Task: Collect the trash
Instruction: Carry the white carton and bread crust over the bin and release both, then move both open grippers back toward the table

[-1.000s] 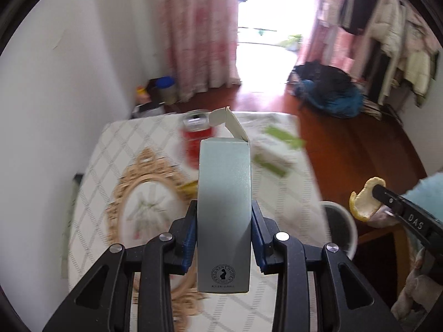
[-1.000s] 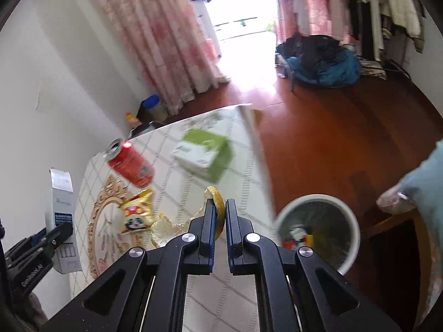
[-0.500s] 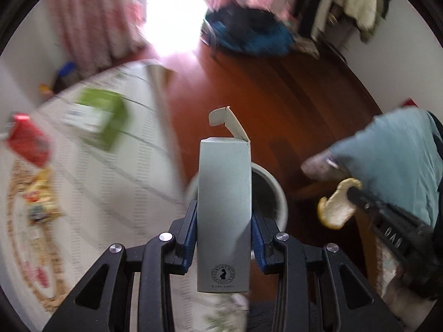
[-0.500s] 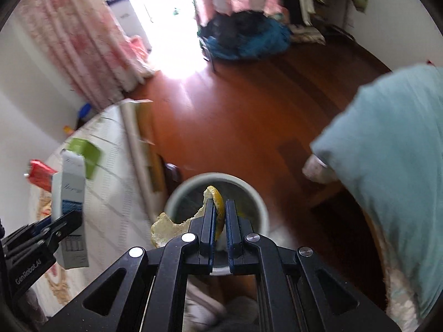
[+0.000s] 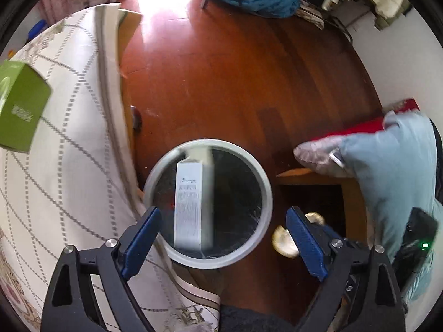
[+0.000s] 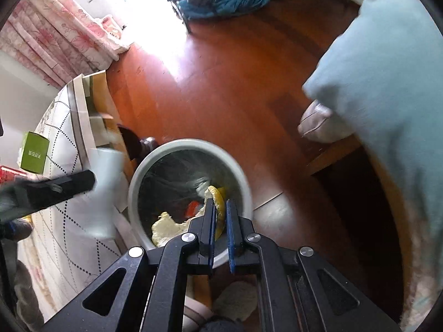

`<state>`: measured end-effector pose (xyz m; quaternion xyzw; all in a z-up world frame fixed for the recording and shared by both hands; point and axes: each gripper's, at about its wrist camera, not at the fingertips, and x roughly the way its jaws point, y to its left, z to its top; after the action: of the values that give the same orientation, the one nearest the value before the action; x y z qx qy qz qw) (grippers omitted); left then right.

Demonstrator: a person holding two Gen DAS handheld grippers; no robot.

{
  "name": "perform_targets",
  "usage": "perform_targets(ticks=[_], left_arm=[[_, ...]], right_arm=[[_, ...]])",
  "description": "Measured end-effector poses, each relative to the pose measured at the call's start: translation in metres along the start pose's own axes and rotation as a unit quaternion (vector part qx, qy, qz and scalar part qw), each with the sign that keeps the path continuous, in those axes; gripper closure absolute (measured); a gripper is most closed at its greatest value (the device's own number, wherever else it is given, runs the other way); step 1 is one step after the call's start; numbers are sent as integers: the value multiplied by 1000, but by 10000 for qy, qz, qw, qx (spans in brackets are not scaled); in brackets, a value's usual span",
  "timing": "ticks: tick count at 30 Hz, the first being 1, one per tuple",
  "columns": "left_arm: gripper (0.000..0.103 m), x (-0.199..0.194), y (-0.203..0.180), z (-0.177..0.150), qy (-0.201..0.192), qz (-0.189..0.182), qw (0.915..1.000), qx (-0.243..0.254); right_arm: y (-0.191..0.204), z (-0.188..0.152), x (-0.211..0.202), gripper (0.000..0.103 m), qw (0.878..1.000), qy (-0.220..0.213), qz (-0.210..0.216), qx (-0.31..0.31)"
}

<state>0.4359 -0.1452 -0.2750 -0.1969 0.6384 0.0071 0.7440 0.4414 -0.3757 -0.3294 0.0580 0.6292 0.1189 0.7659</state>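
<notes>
The left gripper (image 5: pixel 223 238) hangs over the round grey trash bin (image 5: pixel 155 171), its blue-padded fingers (image 5: pixel 141 238) spread wide with nothing between them. Below the gap, the white carton (image 5: pixel 191 202) stands on end inside the bin's rim (blurred, so whether it rests on anything there cannot be told). The bin sits on the red-brown wooden floor (image 5: pixel 235 69), just right of the edge of the table (image 5: pixel 69 193) with its chequered white cloth. A green box (image 5: pixel 22 110) lies on the far left of the table.

The right gripper (image 6: pixel 220 213) is above the near rim of the same bin (image 6: pixel 241 177), its fingers drawn in to a narrow slit and pinching a piece of yellow fruit peel (image 6: pixel 217 196); a pale flap of the peel (image 6: pixel 166 227) hangs to the left over the bin's opening. In the left wrist view the peel (image 5: pixel 282 239) shows just behind the left gripper's right finger.
</notes>
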Motion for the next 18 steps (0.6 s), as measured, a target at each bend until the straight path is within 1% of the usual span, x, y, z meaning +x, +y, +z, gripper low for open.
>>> perform_targets(ticks=[1,2,3,5,7,8,9,13,15,18], left_arm=[[11,-1,1,-1,-1,49,10000,-2],[11,-4,3,-2,-45,162,9999,7],[9,-6,4,-4,-86,262,9996,51],[7,-11,8,-13,-215,573,9980,161],[7,-13,8,-19,-318,840,9957,235],[7,-15,9,-26,-417,1052,9932,283],[7,-17,9,-30,-469,1173,9914,333],[7,-18,10,-45,-585,1537,9854,446],[7,-23,9,-52,-666,1621,9834,476],[7,-34,8,-64,-781,1648,9819,519]], right_arm=[[-1,1,5,84,10000,84,-16,4],[-1,0,9,61,9999,140,40,9],[-2,-1,11,35,9998,169,114,8],[0,-4,13,16,9996,225,160,-72],[7,-9,15,12,9993,298,2,-233],[10,-12,16,4,9989,334,-106,-313],[13,-14,17,0,9986,350,-194,-359],[16,-22,11,0,9970,394,-472,-478],[19,-28,4,0,9961,391,-596,-529],[22,-32,-9,0,9960,336,-623,-553]])
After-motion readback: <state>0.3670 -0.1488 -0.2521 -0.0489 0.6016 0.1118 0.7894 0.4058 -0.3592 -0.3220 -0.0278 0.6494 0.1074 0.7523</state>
